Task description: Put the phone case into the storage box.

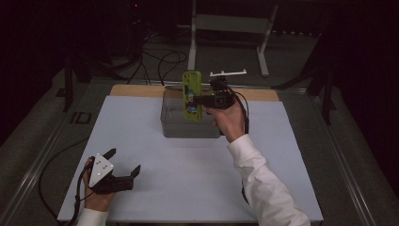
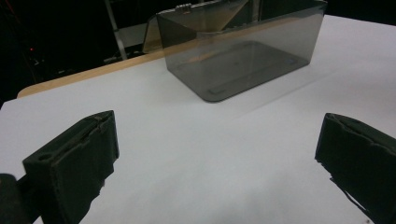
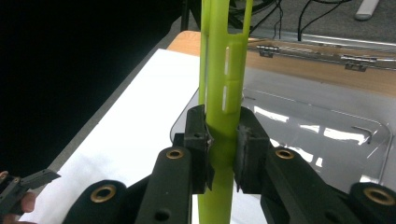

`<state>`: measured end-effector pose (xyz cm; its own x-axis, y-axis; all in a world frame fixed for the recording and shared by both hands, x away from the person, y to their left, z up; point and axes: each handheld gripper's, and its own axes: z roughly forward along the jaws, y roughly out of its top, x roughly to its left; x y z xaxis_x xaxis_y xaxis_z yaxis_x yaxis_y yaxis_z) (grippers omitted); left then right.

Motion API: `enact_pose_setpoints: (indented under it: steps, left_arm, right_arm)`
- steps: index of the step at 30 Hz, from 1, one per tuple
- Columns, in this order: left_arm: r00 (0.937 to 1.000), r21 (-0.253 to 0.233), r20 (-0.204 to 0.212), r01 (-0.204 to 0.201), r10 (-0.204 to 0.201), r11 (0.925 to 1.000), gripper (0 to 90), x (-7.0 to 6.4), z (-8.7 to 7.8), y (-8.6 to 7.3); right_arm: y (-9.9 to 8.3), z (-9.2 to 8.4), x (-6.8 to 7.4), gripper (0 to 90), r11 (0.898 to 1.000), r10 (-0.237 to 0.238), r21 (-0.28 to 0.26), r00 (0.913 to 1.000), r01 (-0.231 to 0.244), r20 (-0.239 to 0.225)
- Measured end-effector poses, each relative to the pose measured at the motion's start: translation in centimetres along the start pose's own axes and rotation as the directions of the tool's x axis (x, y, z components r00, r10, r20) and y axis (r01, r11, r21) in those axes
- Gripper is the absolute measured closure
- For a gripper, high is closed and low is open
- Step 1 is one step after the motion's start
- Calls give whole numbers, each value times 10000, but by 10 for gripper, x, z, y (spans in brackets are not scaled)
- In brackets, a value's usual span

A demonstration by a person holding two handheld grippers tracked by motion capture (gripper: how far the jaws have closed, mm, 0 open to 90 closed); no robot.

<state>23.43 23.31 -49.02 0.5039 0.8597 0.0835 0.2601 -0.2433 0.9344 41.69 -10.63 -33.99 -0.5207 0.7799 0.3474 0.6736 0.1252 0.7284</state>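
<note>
Nearest, at the table's near-left corner: left gripper (image 1: 123,165) resting on the white table (image 1: 188,169), jaws spread wide, nothing between them. Farther in, raised over the middle: right gripper (image 3: 223,142) pinching a lime-green phone case (image 1: 192,95) by its edge, held upright above the open grey box (image 1: 188,126). Pick-up done, then; the drop into the box, probably the aim, not yet done, with release left to follow. Beyond, hinged lid laid back; box seemingly empty, though the dim light leaves doubt.
</note>
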Motion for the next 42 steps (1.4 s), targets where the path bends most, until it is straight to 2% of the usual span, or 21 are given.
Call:
enact_pose_setpoints:
  steps: [30, 42]
  left_arm:
    - [10000, 0, 8, 11, -11, 10000, 1, -1, 0, 0]
    - [10000, 53, 33, -69, 69, 10000, 1, -2, 1, 0]
  right_arm:
    - [12, 7, -16, 784, 9987, 215, 446, 9973, -246, 701]
    - [14, 9, -19, 784, 9977, 139, 648, 9956, -199, 928]
